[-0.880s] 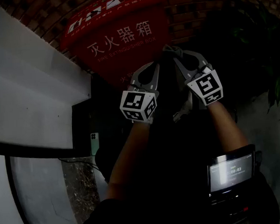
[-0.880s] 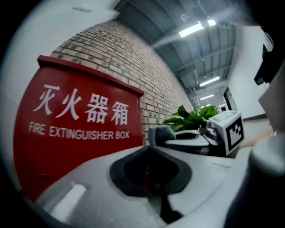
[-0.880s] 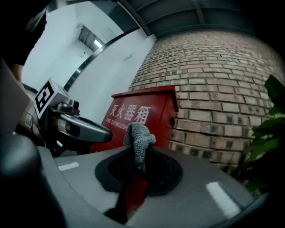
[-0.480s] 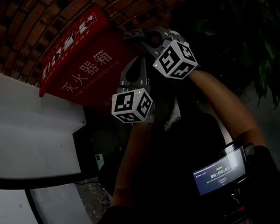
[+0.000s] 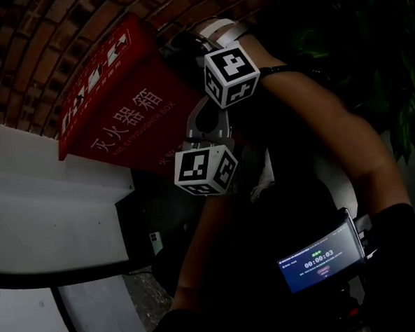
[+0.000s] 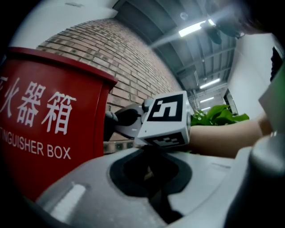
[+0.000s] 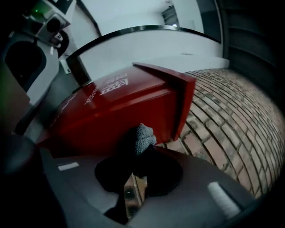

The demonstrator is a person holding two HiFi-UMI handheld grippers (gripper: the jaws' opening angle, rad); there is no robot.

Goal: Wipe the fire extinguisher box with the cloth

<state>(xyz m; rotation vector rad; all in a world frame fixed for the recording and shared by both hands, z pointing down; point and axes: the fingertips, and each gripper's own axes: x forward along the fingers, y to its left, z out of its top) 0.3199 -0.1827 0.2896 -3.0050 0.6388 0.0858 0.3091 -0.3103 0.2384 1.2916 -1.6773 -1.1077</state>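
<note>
Right-hand tool first, head view: the right gripper is at the upper middle of the frame, reaching over the right end of the red fire extinguisher box, with its marker cube facing the camera. Just below it, mid-frame, the left gripper points up at that same end of the box. The box fills the upper left with a brick wall behind it and a white ledge under it at the left. A dark plant sits at the right edge, and there's a small lit screen on the right forearm at lower right

Left gripper view: the left gripper has its jaws pressed together with nothing between them. The fire extinguisher box takes up the whole left side with its white lettering showing. The right gripper is dead centre, its tips right by the box's edge

Right gripper view: the right gripper is clenched on the cloth, a grey knitted wad poking up out of the jaws at the centre. The cloth sits right up against the underside of the fire extinguisher box, near its corner, though I can't tell if it's actually touching. Brick wall runs down the right side
</note>
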